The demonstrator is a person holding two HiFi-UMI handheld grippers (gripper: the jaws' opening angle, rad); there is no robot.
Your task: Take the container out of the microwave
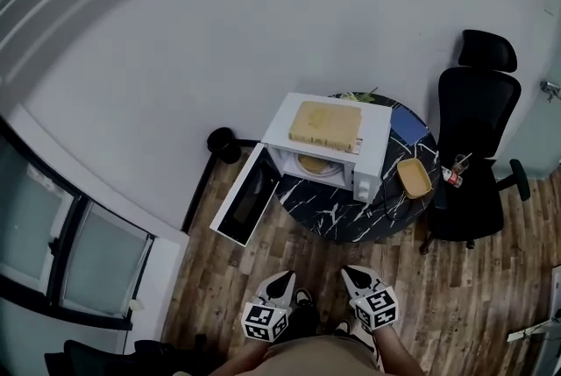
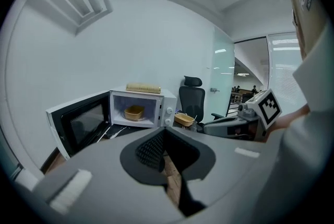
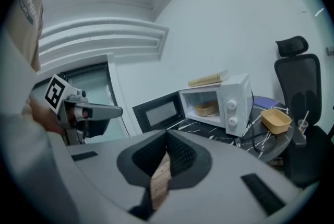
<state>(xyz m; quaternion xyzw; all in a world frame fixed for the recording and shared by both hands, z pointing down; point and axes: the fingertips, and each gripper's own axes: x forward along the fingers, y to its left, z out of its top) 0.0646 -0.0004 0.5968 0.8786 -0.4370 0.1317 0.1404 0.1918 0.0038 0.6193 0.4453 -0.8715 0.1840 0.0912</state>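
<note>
- The left tool (image 1: 282,280) and the right tool (image 1: 353,276) are held low, side by side and close to the person's body. They are well apart from the microwave (image 1: 375,133), so the reach is judged not yet begun.
- In the left gripper view, the jaws of the left tool (image 2: 164,131) are seen brought together at the tips. Nothing is gripped, and only the wooden floor (image 1: 456,295) shows beyond them.
- The same is seen of the right tool (image 3: 167,134) in the right gripper view: tips together, nothing held.
- The door (image 1: 248,197) is swung wide to the left, so a straight way into the cavity is left free.
- The container (image 1: 313,164) is found inside the microwave, set in the middle of the cavity floor.
- It is seen as a shallow, tan-yellow tub with rounded corners and an open top. Its contents cannot be made out.
- A second container (image 1: 415,177) of like colour is set on the bench (image 1: 342,212), just right of the microwave. It is judged not to be the one asked for.
- The jaws are judged to need opening before the rim can be taken.
</note>
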